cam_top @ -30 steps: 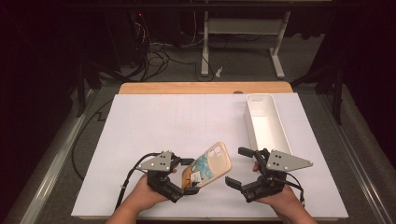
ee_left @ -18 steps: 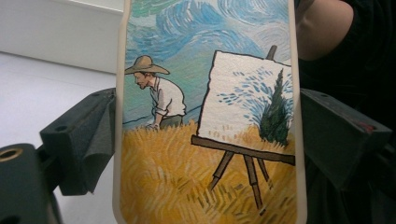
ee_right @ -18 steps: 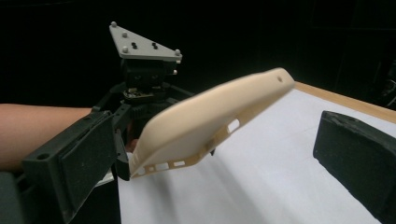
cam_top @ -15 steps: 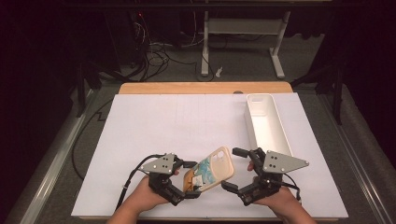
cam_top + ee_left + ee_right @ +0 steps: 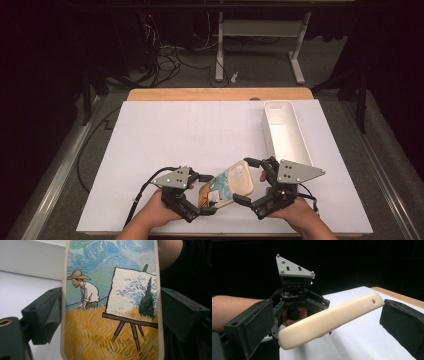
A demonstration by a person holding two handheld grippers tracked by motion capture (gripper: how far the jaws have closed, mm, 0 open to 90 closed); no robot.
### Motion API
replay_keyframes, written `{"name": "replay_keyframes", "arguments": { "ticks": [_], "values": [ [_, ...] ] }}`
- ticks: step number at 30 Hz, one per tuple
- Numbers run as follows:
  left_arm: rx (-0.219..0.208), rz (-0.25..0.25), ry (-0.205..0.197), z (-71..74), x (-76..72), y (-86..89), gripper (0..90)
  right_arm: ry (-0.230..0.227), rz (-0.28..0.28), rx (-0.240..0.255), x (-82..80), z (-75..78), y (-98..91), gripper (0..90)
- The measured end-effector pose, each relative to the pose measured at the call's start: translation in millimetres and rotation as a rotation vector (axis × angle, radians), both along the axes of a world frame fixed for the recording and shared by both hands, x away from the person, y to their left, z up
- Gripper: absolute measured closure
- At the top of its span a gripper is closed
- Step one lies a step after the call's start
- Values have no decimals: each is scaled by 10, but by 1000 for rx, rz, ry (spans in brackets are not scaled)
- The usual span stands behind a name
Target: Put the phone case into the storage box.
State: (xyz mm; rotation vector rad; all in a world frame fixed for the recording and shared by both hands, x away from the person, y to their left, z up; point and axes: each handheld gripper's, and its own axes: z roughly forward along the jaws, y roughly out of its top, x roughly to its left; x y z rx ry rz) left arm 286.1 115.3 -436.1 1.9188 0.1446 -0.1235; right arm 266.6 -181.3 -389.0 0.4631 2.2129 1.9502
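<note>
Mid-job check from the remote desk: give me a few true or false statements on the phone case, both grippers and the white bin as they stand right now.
1. The left gripper has the phone case between its jaws, gripped at its two long edges. True.
2. The right gripper is clamped shut on the case. False: in the right gripper view its jaws stand apart on either side of the cream case edge, with gaps showing.
3. The case lies inside the white bin. False: it is held above the white table cover, to the left of the bin.
4. The case's printed side shows a painter in a straw hat and an easel in a wheat field. True.
5. The bin sits at the table's left side. False: it is at the right.
</note>
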Motion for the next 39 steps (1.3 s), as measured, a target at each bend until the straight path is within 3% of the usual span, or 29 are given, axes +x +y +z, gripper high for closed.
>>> {"name": "replay_keyframes", "arguments": {
  "ticks": [39],
  "values": [
    [-15,-33,10,12,13,37,117,0,55,20,28,-12,-23,15]
  ]
}}
